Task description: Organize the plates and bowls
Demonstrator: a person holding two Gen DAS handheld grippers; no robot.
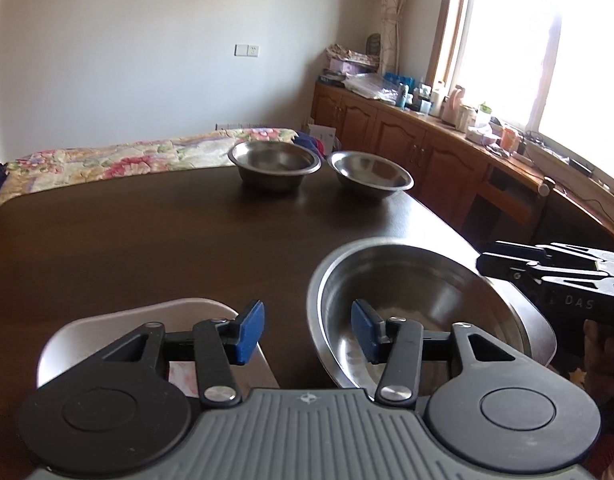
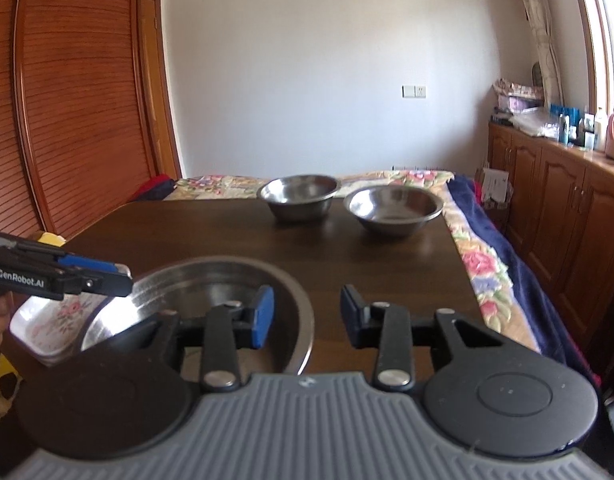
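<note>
Dark wood table (image 1: pixel 147 240) – centre of both frames is bare tabletop, plenty of open surface between the near and far dishes. Right edge of the table runs close beside the floral bedspread (image 2: pixel 483 276) in the right wrist view; far edge sits at mid-frame.

Left gripper (image 1: pixel 307 330) at bottom centre of its view, blue pads spread wide, nothing between them; it hovers over the gap between the large steel bowl (image 1: pixel 419 304) at lower right and a pale square plate (image 1: pixel 147 320) at lower left. Its right fingertip hangs over the bowl's rim and interior. Right gripper (image 2: pixel 307 316) also spread apart and empty, left fingertip over that same bowl (image 2: pixel 211 292), right fingertip over bare table.

Large bowl – shiny, wide flat rim, empty, sits near the table's front edge. Plate with flower print (image 2: pixel 55 316) lies just beside it at lower left of the right wrist view, apparently touching the bowl's rim.

Two smaller steel bowls (image 1: pixel 274 164) (image 1: pixel 371 174) stand upright side by side near the far edge, apart from each other, both empty.
</note>
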